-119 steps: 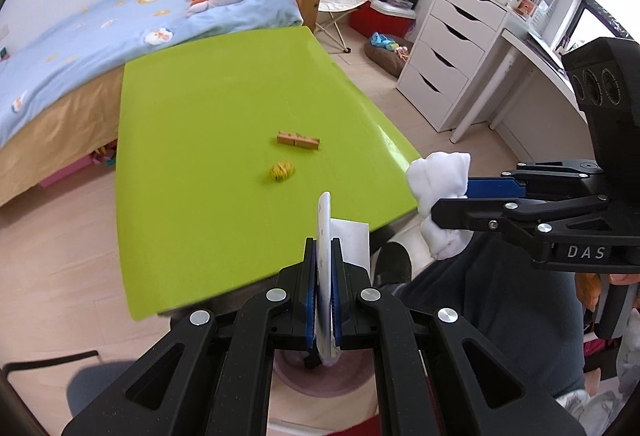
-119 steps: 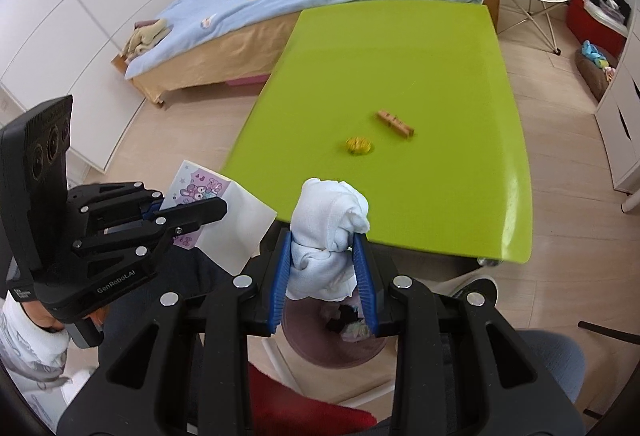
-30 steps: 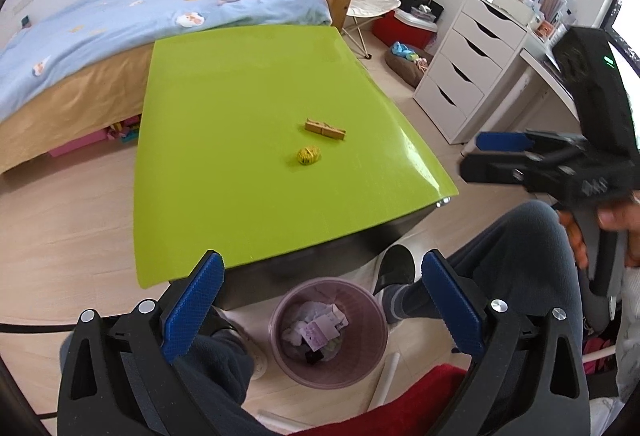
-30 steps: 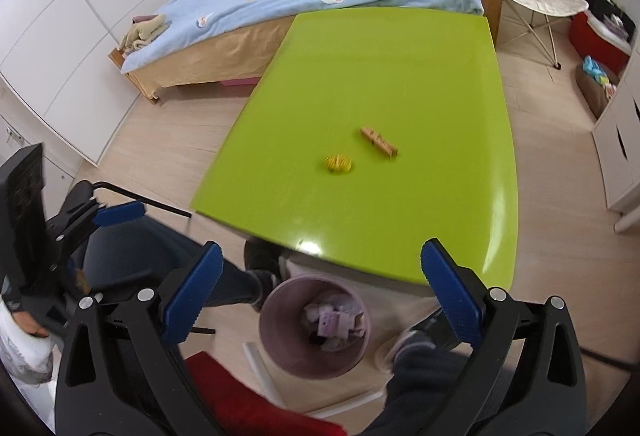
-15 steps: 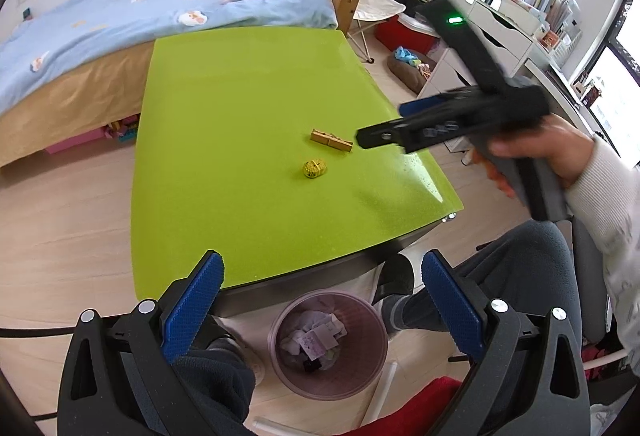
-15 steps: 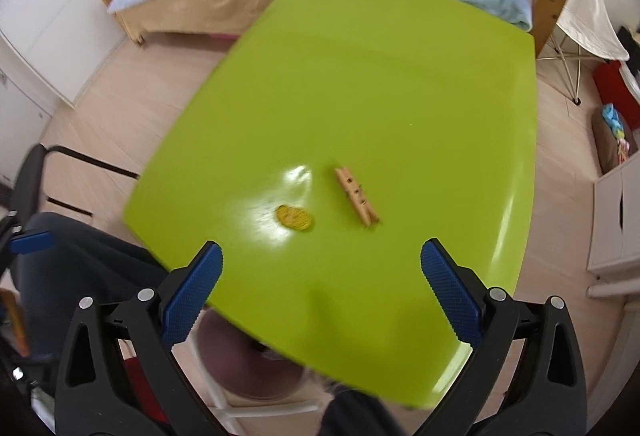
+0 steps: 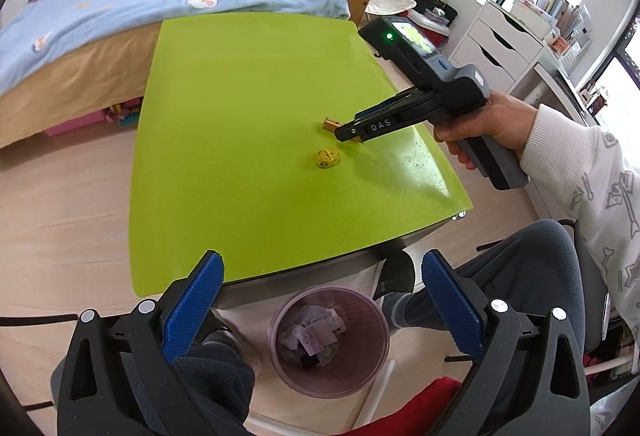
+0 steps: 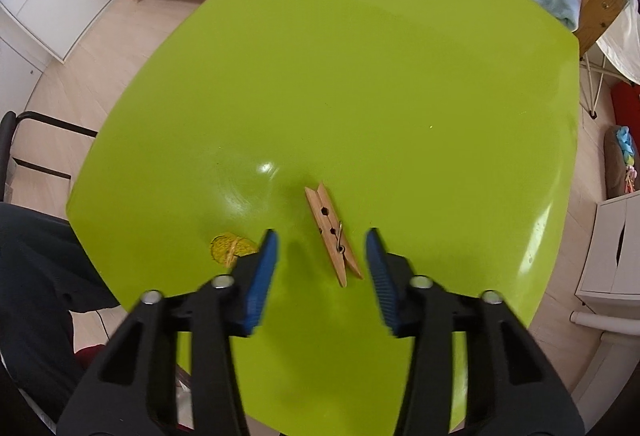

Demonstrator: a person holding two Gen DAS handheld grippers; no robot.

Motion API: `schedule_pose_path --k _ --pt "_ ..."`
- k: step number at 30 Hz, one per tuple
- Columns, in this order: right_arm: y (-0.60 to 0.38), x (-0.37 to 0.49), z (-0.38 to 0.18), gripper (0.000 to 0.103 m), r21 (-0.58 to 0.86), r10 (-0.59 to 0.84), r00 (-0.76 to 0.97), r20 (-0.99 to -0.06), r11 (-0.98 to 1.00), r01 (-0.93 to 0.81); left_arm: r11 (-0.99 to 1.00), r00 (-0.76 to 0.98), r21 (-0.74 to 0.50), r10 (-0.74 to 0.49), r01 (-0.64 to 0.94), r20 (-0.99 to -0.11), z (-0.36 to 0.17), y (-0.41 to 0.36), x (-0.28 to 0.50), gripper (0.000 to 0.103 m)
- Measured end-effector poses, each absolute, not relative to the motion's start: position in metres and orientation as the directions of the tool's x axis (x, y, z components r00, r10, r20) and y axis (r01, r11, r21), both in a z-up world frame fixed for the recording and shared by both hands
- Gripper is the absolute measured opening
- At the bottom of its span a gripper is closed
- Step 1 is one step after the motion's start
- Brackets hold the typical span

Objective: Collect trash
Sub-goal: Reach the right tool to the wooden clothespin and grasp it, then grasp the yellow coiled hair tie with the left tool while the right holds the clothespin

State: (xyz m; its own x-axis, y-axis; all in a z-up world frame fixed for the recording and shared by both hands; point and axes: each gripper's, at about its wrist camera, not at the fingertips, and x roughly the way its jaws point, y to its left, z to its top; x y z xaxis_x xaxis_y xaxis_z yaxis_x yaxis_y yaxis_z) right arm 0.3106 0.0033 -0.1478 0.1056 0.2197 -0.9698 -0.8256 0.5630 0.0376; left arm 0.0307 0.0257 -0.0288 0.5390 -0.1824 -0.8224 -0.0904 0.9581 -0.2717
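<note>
Right gripper (image 8: pixel 320 268) is over the green table (image 8: pixel 360 75), jaws just closing in around the wooden clothespin (image 8: pixel 333 234) — pads not touching it. Yellow scrap (image 8: pixel 230 248) lies just beside its left finger. Left gripper (image 7: pixel 320 300) spread wide, empty, above the trash bin (image 7: pixel 276 324) — paper already in it

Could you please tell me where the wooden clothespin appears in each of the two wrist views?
Left wrist: wooden clothespin sits right of centre on the green table, mostly hidden behind the right tool.
Right wrist: lower centre, between that tool's pads.
Shared landmark: yellow wad beside it.
</note>
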Motion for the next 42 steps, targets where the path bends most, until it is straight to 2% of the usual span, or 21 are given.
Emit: schedule_pose_path --k 2,4,9,24,42 --pt "0.004 0.312 -0.15 0.032 0.026 0.213 0.114 -0.97 0.562 -0.827 0.958 0.536 -0.273 -0.184 -0.091 -0.824 -0.03 0.027 0.032 0.095" --pt "0.004 0.315 -0.151 0.02 0.035 0.213 0.105 -0.971 0.565 -0.824 0.957 0.534 -0.275 -0.186 -0.091 -0.825 -0.031 0.027 0.034 0.095" --pt "0.003 0.316 -0.151 0.012 0.013 0.201 0.123 -0.972 0.567 -0.824 0.958 0.53 -0.273 -0.19 -0.084 -0.827 -0.032 0.024 0.037 0.095" --pt "-0.033 0.311 -0.113 0.012 0.079 0.28 0.158 -0.947 0.68 -0.729 0.972 0.531 -0.235 -0.195 -0.009 -0.824 -0.03 0.018 0.078 0.095" --pt "-0.064 0.288 -0.09 0.012 0.1 0.308 0.175 -0.935 0.703 -0.704 0.987 0.41 -0.126 -0.154 0.095 -0.899 -0.07 0.008 0.176 0.095"
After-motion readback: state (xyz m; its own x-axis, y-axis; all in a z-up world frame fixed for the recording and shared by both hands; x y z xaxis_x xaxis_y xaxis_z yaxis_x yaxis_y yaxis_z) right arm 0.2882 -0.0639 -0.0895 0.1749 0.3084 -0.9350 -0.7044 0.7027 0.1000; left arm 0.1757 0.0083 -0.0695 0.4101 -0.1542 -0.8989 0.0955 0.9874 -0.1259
